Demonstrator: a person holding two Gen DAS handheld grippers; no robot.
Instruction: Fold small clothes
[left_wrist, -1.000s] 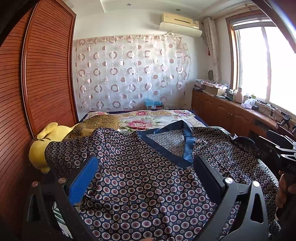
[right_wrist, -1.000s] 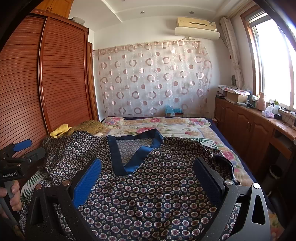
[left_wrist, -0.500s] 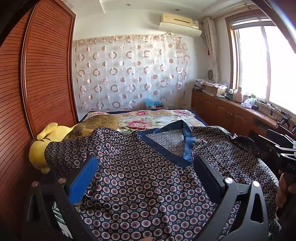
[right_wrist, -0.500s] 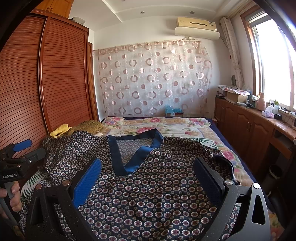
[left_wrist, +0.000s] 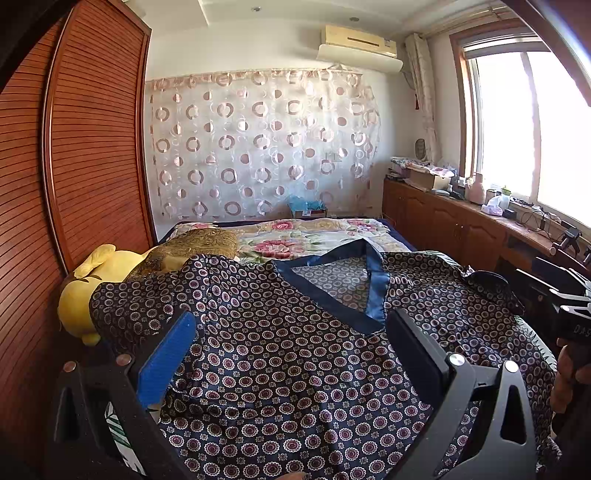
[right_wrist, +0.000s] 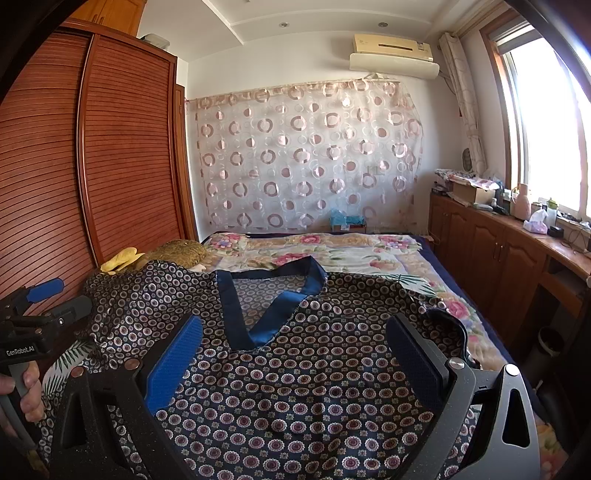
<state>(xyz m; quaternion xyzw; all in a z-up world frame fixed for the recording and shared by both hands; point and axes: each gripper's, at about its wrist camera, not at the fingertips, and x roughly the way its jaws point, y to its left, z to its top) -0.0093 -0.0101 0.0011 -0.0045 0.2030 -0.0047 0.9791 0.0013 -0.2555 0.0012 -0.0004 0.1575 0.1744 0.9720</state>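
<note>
Shirt (left_wrist: 295, 369) (spread) apparently untouched; both grippers gape.

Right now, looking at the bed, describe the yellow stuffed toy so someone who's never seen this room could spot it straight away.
Find the bed with the flowered cover, then its side against the slatted wooden wardrobe. The yellow stuffed toy lies there, partly under the edge of the dark circle-print shirt and beside a golden-brown cushion. It is the only plain bright yellow thing among patterned fabrics.
</note>
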